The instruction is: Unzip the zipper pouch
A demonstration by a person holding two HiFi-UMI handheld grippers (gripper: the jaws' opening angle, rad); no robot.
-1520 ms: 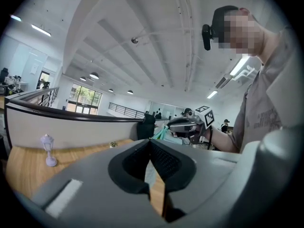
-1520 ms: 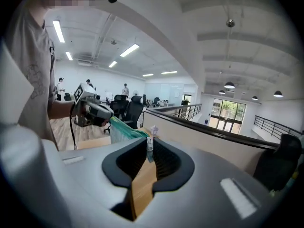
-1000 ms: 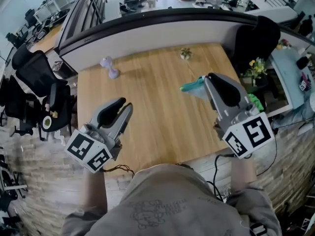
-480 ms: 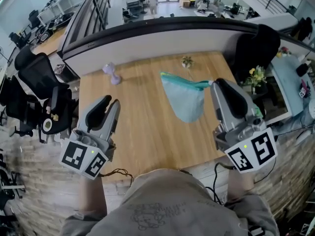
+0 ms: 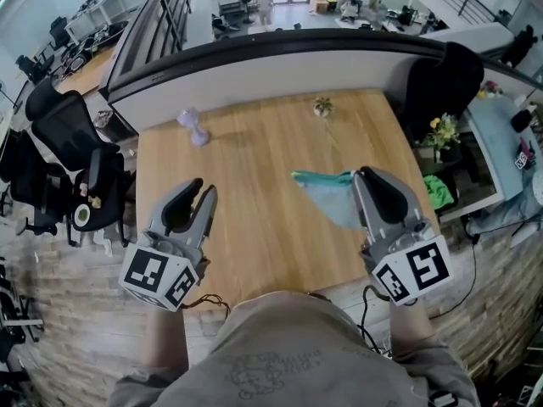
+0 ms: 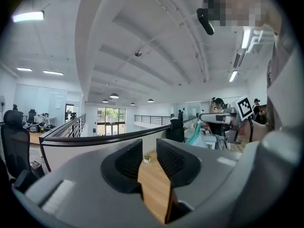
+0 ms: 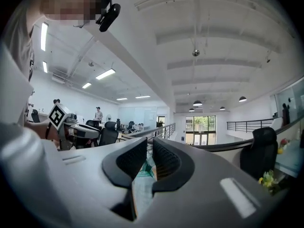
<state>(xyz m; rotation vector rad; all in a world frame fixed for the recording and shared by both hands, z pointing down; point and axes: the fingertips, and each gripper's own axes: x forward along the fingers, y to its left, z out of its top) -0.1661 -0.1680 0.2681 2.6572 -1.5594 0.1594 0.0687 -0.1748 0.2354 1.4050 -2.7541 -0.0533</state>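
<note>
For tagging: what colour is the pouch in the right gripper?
The soft fabric pouch is light blue, teal-edged; head view shows best.

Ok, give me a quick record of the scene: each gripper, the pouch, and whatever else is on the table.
left gripper: open, nothing between its jaws
right gripper: shut on the zipper pouch
zipper pouch: teal, hangs from the right gripper over the table
zipped or not: cannot tell
table: wooden
also on table: small purple figurine, small potted plant, both near the far edge
</note>
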